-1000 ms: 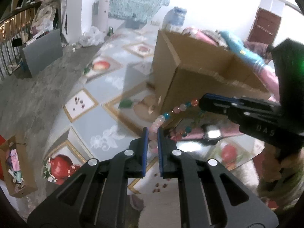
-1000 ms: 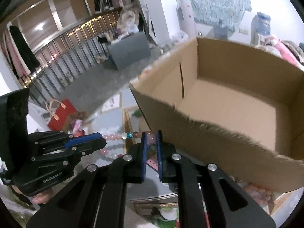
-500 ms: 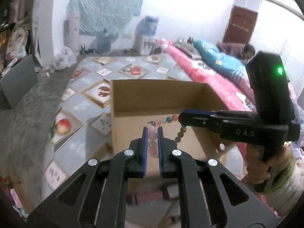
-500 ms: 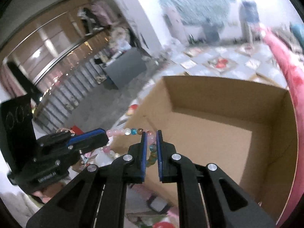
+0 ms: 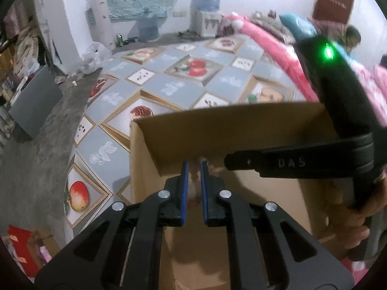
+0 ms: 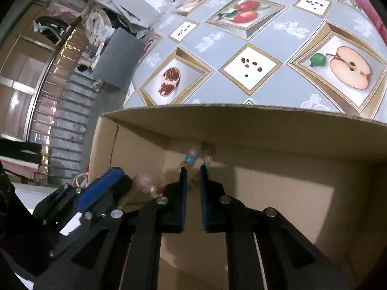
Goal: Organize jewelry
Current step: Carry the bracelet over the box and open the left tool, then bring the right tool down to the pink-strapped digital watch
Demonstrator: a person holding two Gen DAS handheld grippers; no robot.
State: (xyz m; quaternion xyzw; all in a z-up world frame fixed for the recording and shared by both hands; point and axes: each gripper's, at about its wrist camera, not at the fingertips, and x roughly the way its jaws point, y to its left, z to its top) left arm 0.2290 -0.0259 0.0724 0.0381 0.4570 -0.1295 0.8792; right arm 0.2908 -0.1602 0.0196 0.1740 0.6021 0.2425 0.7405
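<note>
The left gripper [image 5: 192, 166] is pinching one end of a blurred beaded bracelet [image 6: 196, 155] between its narrowly parted blue fingers [image 5: 184, 183]. The right gripper [image 6: 192, 169], entering the left view from three o'clock, is showing a similar narrow gap with beads at its tips, though whether it is gripping them I cannot tell. Both are hanging inside the open cardboard box [image 5: 217, 123], bracelet at twelve o'clock against the far wall, probably for dropping it there. Fruit-patterned floor tiles [image 6: 254, 67] are surrounding the box.
</note>
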